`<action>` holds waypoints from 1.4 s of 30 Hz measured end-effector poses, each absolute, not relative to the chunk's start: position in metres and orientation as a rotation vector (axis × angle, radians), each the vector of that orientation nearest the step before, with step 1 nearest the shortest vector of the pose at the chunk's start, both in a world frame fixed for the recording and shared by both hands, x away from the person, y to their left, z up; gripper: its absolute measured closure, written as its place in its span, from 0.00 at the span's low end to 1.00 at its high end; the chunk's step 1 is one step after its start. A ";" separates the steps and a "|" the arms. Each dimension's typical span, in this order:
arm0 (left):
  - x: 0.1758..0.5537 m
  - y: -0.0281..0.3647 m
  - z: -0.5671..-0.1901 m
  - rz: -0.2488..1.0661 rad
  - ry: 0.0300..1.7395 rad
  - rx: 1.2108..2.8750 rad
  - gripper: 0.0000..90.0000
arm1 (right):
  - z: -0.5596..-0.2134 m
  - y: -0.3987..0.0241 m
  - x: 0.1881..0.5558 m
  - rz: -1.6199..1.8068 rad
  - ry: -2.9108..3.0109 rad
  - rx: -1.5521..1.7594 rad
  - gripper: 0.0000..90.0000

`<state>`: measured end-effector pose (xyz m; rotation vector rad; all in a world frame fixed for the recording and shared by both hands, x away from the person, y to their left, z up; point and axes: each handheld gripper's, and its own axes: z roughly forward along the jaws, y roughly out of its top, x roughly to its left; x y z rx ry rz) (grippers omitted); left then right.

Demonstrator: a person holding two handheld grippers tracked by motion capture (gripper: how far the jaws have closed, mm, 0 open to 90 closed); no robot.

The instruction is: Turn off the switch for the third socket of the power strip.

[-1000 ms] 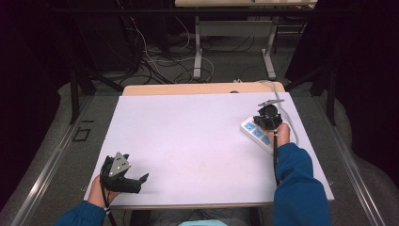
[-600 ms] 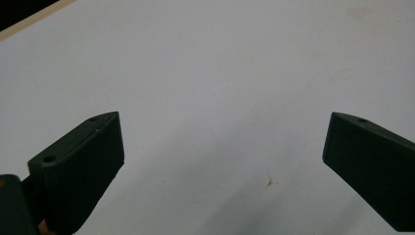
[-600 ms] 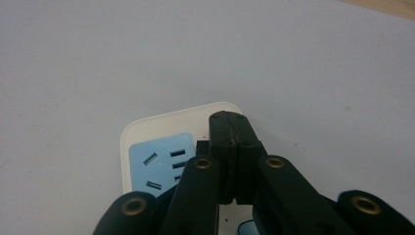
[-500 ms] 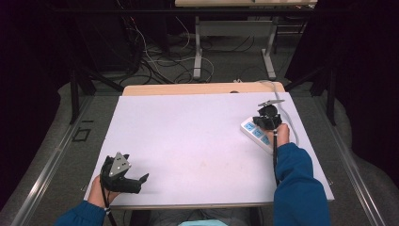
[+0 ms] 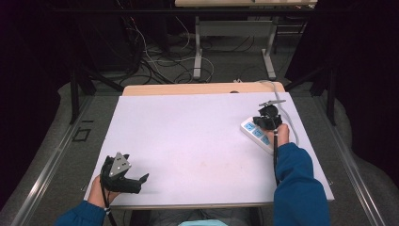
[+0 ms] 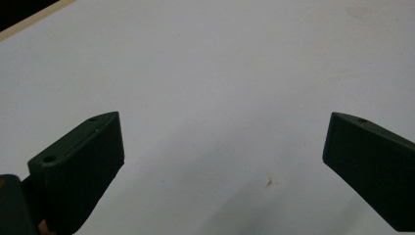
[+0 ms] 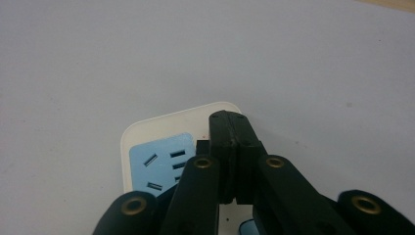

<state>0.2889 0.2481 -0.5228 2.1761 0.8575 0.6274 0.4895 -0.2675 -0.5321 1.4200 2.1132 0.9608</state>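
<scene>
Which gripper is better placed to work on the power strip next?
The right gripper, probably: its closed jaws already sit over the white power strip. The left gripper rests open at the table's near left edge, far away.

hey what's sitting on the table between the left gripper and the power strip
Nothing: in the high view, the white table top is bare between the left gripper and the power strip.

1. Left black two-jaw gripper (image 5: 141, 179) held low at the near left corner, jaws spread wide apart, nothing between them.
2. Right black two-jaw gripper (image 5: 264, 118) reached forward at the far right, jaws pressed together.
3. Both forearms in blue sleeves (image 5: 297, 188), entering from below.
</scene>
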 end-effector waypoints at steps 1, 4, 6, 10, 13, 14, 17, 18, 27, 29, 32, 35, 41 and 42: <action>0.289 0.248 -0.523 0.628 0.859 2.173 0.02 | -0.532 -0.267 0.490 0.962 2.114 1.421 1.00; 0.289 0.248 -0.523 0.619 0.863 2.169 0.02 | -0.532 -0.267 0.489 0.961 2.111 1.424 1.00; 0.289 0.248 -0.523 0.628 0.858 2.174 0.02 | -0.532 -0.268 0.490 0.960 2.112 1.423 1.00; 0.288 0.247 -0.523 0.617 0.863 2.169 0.02 | -0.532 -0.267 0.489 0.961 2.112 1.428 1.00; 0.289 0.248 -0.523 0.623 0.860 2.171 0.02 | -0.532 -0.267 0.489 0.960 2.110 1.431 1.00; 0.289 0.248 -0.523 0.632 0.858 2.173 0.02 | -0.532 -0.267 0.489 0.958 2.110 1.430 1.00; 0.288 0.248 -0.523 0.627 0.864 2.168 0.02 | -0.532 -0.267 0.489 0.959 2.108 1.432 1.00; 0.288 0.248 -0.523 0.627 0.865 2.167 0.02 | -0.532 -0.267 0.489 0.958 2.107 1.432 1.00; 0.288 0.248 -0.523 0.627 0.862 2.169 0.02 | -0.532 -0.267 0.489 0.959 2.102 1.436 1.00; 0.288 0.248 -0.523 0.628 0.863 2.169 0.02 | -0.533 -0.267 0.489 0.959 2.102 1.437 1.00; 0.288 0.248 -0.523 0.628 0.863 2.169 0.02 | -0.533 -0.267 0.489 0.959 2.097 1.441 1.00; 0.288 0.247 -0.523 0.628 0.863 2.169 0.02 | -0.533 -0.267 0.489 0.958 2.098 1.441 1.00; 0.288 0.247 -0.523 0.627 0.863 2.169 0.02 | -0.533 -0.266 0.489 0.955 2.098 1.440 1.00; 0.288 0.247 -0.523 0.627 0.862 2.169 0.02 | -0.532 -0.266 0.489 0.955 2.096 1.441 1.00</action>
